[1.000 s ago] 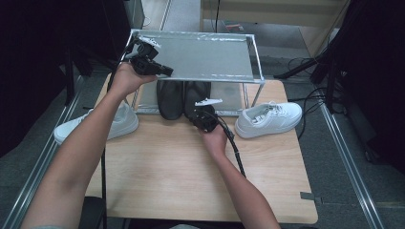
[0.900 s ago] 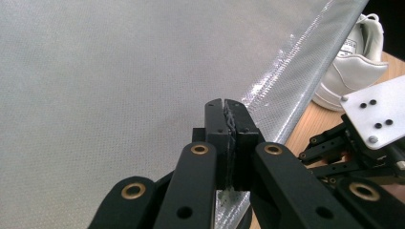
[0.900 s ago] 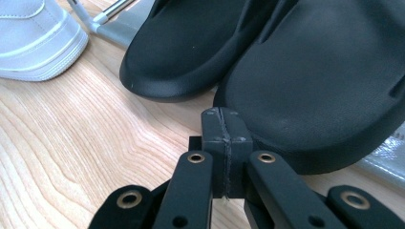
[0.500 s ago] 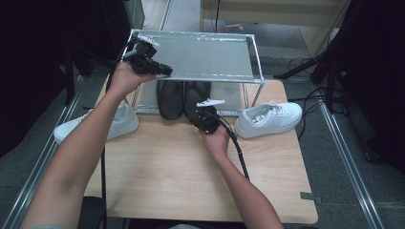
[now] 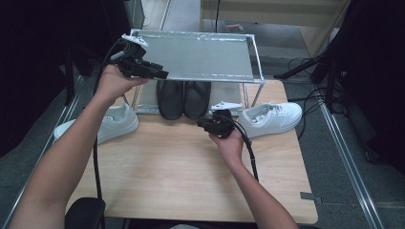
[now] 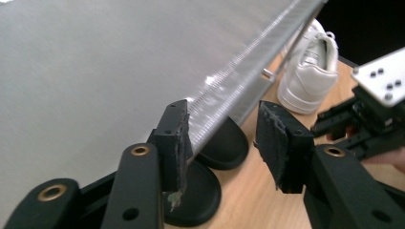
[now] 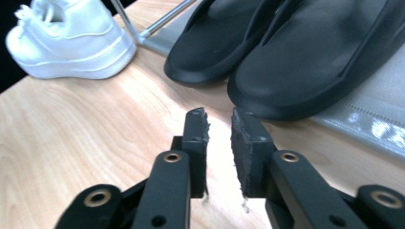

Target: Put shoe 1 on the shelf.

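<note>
With its jaws a little apart, the right hand-held gripper point(image 7: 218, 148) faced the black slippers point(image 7: 305, 52), probably light, rubbery and easiest pinched at a toe rim.

— The table point(image 5: 167, 171)?
— Pale wood, smooth, with a soft sheen.
— The rack point(image 5: 200, 57)?
— Silvery metal; dull grey top, bright ribbed edge.
— The slippers point(image 7: 305, 52)?
— Matt black, rubbery, smooth.
— The sneakers point(image 5: 272, 117)?
— White, leather-like, faintly glossy.
— The pads point(image 6: 177, 143)?
— Rough black, frayed at the edges.
</note>
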`<action>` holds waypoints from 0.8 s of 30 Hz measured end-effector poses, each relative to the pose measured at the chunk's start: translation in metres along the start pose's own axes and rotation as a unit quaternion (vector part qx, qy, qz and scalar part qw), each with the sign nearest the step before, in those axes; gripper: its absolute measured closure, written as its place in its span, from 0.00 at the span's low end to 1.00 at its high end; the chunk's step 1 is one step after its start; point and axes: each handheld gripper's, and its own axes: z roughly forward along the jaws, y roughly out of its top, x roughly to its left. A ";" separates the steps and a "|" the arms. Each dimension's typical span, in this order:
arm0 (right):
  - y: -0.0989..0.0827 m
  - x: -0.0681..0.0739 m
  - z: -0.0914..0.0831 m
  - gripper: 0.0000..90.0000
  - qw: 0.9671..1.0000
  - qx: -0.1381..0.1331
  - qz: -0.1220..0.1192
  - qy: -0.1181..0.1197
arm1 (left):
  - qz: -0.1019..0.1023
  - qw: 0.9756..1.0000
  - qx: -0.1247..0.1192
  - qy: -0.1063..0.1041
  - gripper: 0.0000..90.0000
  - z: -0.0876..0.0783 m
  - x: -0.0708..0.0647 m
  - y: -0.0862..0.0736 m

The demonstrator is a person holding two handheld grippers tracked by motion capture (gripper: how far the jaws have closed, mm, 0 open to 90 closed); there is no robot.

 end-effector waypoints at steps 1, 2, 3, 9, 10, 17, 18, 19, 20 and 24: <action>-0.001 0.000 -0.003 0.83 1.000 -0.002 -0.001 0.002 | -0.003 1.000 0.002 -0.003 0.58 -0.001 -0.002 -0.002; -0.002 -0.001 -0.006 0.81 1.000 -0.002 -0.001 0.005 | -0.003 1.000 0.002 -0.004 0.57 -0.001 -0.004 -0.003; -0.003 -0.001 -0.009 0.78 1.000 -0.004 0.001 0.008 | -0.002 1.000 0.002 -0.007 0.57 -0.002 -0.007 -0.005; -0.011 0.001 -0.024 0.70 1.000 -0.007 -0.014 0.025 | 0.005 1.000 0.009 -0.010 0.53 -0.002 -0.020 -0.016; -0.012 0.001 -0.026 0.69 0.999 -0.006 -0.019 0.026 | 0.004 1.000 0.010 -0.012 0.53 -0.002 -0.022 -0.018; -0.025 -0.001 -0.043 0.66 0.999 -0.004 -0.017 0.032 | 0.002 1.000 0.007 -0.014 0.52 -0.002 -0.028 -0.033; -0.026 -0.002 -0.045 0.66 0.999 -0.005 -0.018 0.033 | -0.002 1.000 0.005 -0.015 0.52 -0.002 -0.030 -0.039; -0.027 -0.003 -0.047 0.66 0.999 -0.009 -0.017 0.033 | -0.004 1.000 0.005 -0.012 0.52 -0.001 -0.031 -0.043; -0.028 -0.003 -0.050 0.66 0.999 -0.009 -0.017 0.034 | -0.005 1.000 0.007 -0.012 0.52 -0.001 -0.031 -0.045; -0.032 -0.003 -0.058 0.65 0.999 -0.009 -0.025 0.032 | -0.006 1.000 0.013 -0.004 0.51 -0.001 -0.034 -0.058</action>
